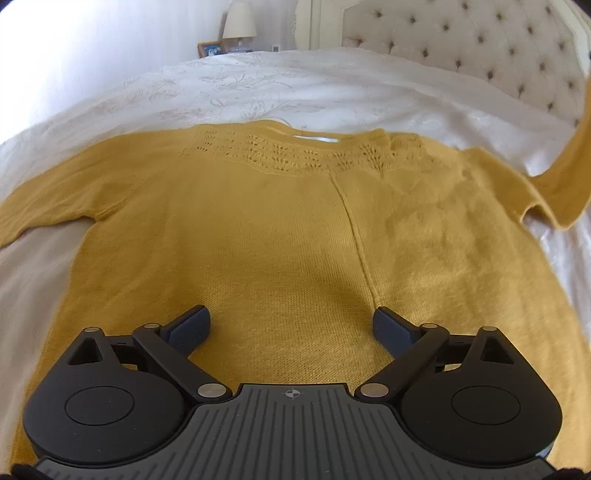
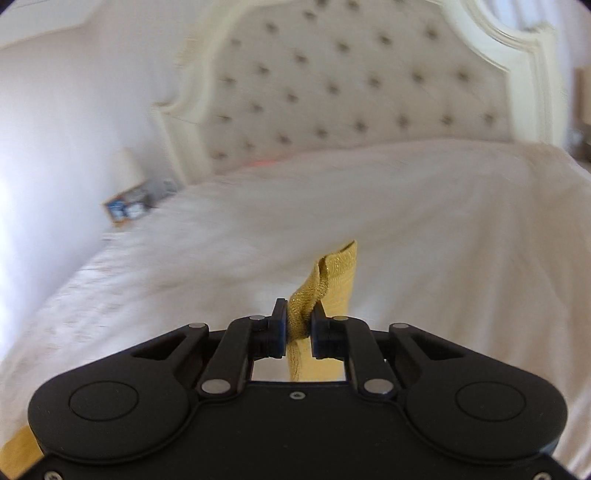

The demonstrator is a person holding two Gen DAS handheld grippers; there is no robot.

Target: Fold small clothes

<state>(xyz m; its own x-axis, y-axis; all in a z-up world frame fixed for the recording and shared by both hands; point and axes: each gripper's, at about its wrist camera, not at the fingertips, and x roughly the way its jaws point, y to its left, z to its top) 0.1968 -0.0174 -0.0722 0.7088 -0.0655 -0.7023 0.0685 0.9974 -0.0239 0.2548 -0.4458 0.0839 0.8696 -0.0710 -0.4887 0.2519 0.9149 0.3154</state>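
A mustard-yellow knitted sweater (image 1: 280, 236) lies flat on the white bed, neckline toward the far side, its left sleeve (image 1: 48, 195) spread out. My left gripper (image 1: 291, 325) is open and empty, hovering low over the sweater's lower body. The sweater's right sleeve (image 1: 569, 173) is lifted off the bed at the right edge of the left wrist view. My right gripper (image 2: 299, 325) is shut on that sleeve's cuff (image 2: 332, 273), which sticks up between the fingers above the bedspread.
A white embroidered bedspread (image 1: 295, 88) covers the bed. A tufted cream headboard (image 2: 351, 85) stands behind. A lamp (image 1: 240, 22) and a framed picture (image 1: 211, 48) sit on a bedside table at the far left.
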